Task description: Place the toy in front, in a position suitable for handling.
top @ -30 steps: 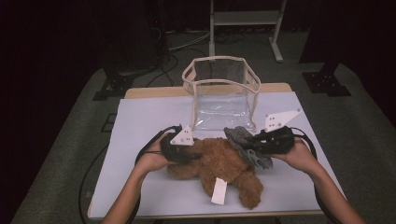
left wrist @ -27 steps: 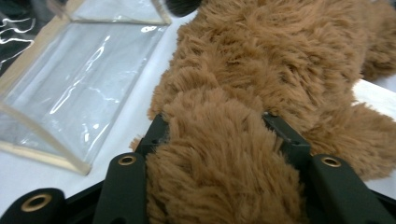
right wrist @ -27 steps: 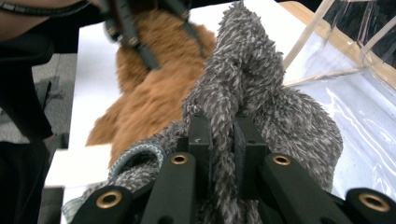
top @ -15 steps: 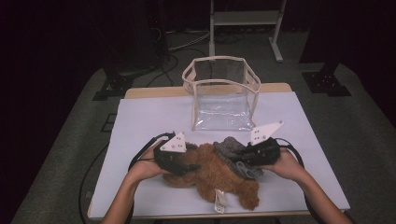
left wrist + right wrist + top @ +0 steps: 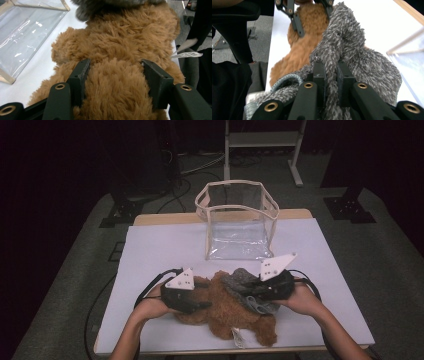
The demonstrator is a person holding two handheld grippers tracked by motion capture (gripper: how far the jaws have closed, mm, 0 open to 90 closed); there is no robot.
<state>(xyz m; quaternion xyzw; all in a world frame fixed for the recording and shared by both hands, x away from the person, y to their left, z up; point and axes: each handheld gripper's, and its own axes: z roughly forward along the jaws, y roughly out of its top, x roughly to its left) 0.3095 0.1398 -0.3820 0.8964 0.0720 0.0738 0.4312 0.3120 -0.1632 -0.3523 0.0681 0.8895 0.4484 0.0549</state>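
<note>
The brown teddy bear (image 5: 227, 307) lies on the white table (image 5: 150, 250). The left gripper (image 5: 113, 75) squeezes its furry body, jaws just closing in. The right gripper (image 5: 331, 75) pinches the grey fuzzy cloth (image 5: 352, 47) tight.

One brown plush bear (image 5: 225, 312) lies at six o'clock on the table, with one grey fuzzy garment (image 5: 242, 282) on it. One clear bag (image 5: 237, 222) stands at twelve o'clock. Two grippers, left gripper (image 5: 202, 306) and right gripper (image 5: 247, 292), meet the bear.
</note>
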